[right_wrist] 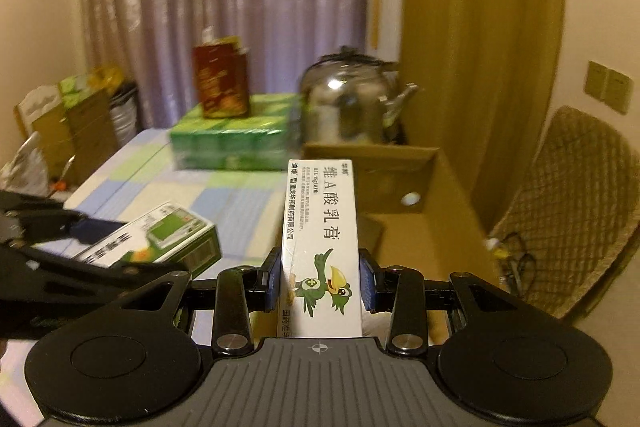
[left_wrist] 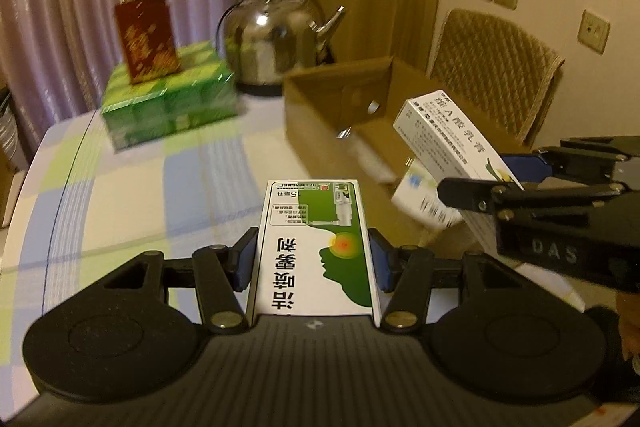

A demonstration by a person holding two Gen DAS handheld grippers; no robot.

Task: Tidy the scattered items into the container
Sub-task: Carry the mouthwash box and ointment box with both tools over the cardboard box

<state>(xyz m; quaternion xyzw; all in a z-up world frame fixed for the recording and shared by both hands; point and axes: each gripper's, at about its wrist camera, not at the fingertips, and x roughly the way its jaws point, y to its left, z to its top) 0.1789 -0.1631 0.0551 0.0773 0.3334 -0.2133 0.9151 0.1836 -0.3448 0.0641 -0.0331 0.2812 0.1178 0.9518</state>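
The open brown cardboard box (left_wrist: 336, 99) sits on the checked table (left_wrist: 132, 187), and part of its inside is blurry and hidden behind the tools. The left tool (left_wrist: 313, 259) is held low and level over the table, squeezing a green and white medicine box (left_wrist: 316, 247) between its blue pads. The right tool (right_wrist: 319, 281) is over the cardboard box, squeezing a long white box with a green bird (right_wrist: 322, 247).

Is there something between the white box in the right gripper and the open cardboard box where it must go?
Nothing visible blocks it. The right gripper holds the white cream box near the open cardboard box, whose top is open; another small carton lies inside.
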